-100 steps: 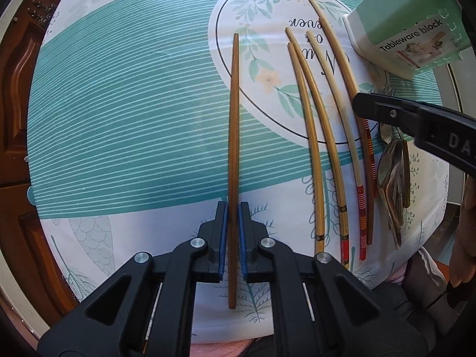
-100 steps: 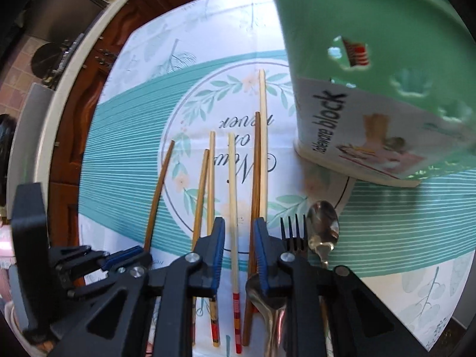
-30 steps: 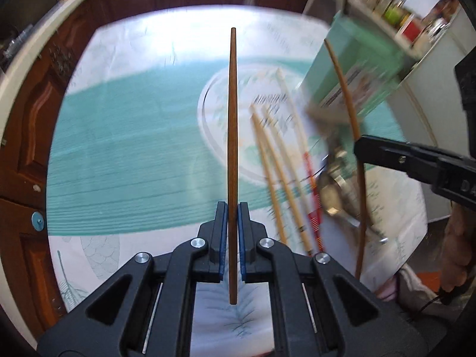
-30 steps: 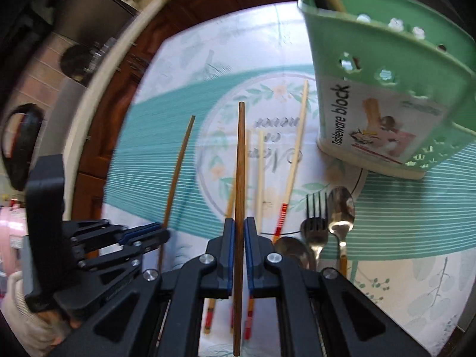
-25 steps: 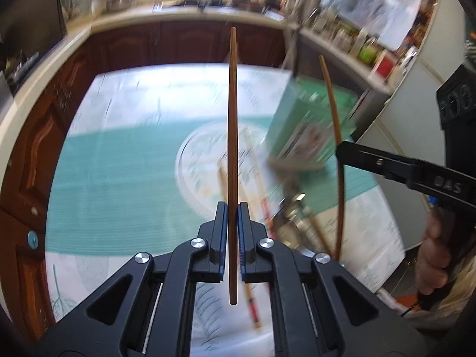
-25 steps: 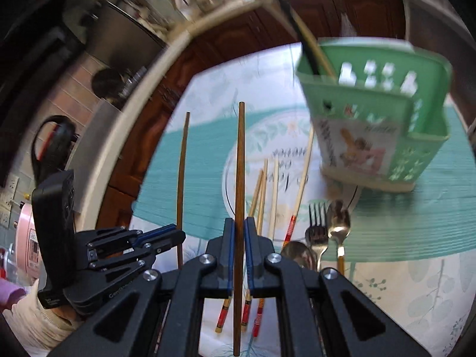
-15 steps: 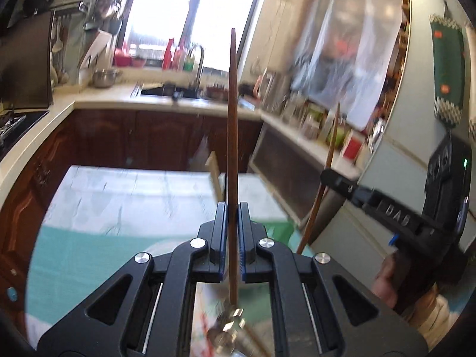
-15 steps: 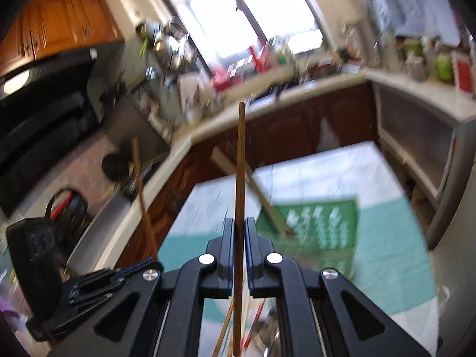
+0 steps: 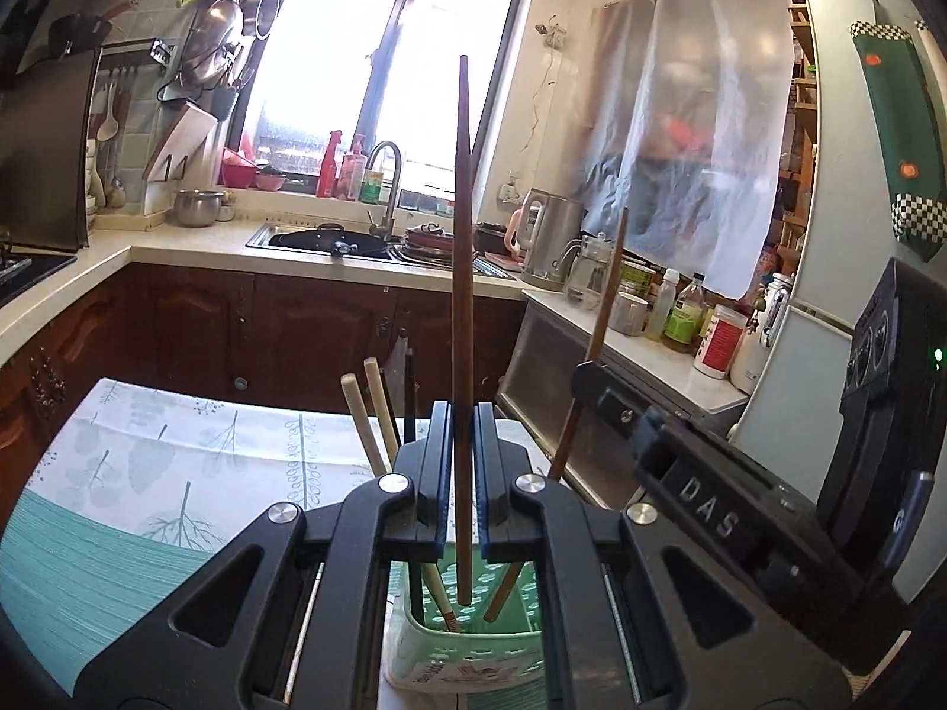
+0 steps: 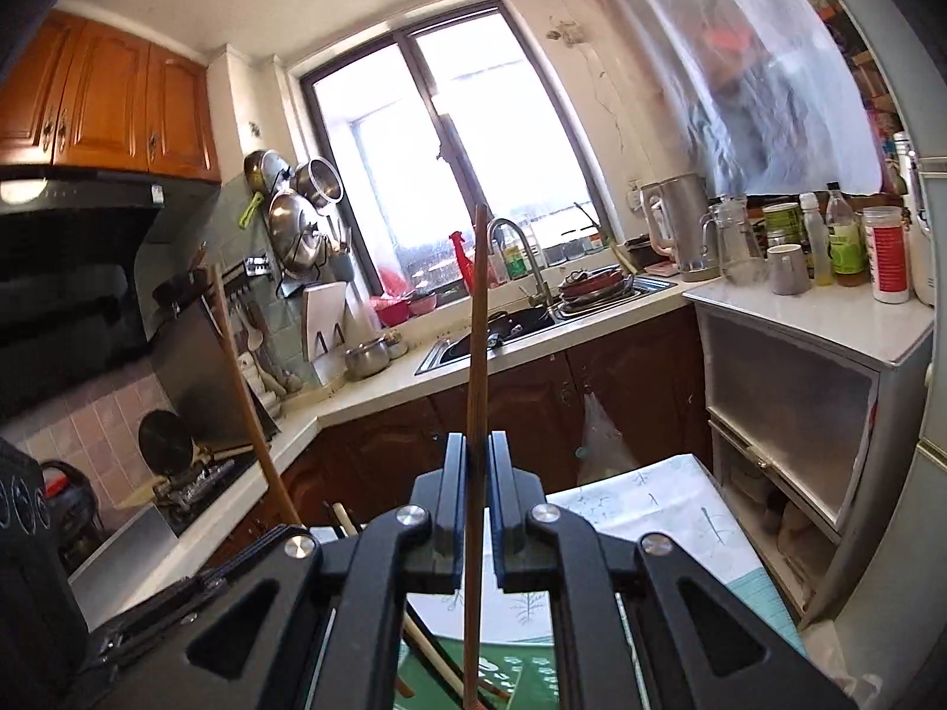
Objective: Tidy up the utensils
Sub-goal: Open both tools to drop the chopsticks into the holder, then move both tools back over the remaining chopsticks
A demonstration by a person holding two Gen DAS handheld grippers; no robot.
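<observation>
My left gripper is shut on a dark brown chopstick held upright, its lower tip just above the green utensil holder. My right gripper is shut on a second brown chopstick, also upright; in the left wrist view that chopstick slants down into the holder. The holder also shows in the right wrist view. Pale chopsticks stand in the holder. The right gripper's body sits close on the right of the left one.
The holder stands on a table with a teal and white leaf-print cloth. Behind are dark wood cabinets, a sink under a bright window, a kettle and bottles on a side counter, and a fridge at right.
Both grippers have lifted their chopsticks off the table and tilted them upright above the green holder. The cameras now face the kitchen instead of the tabletop.
</observation>
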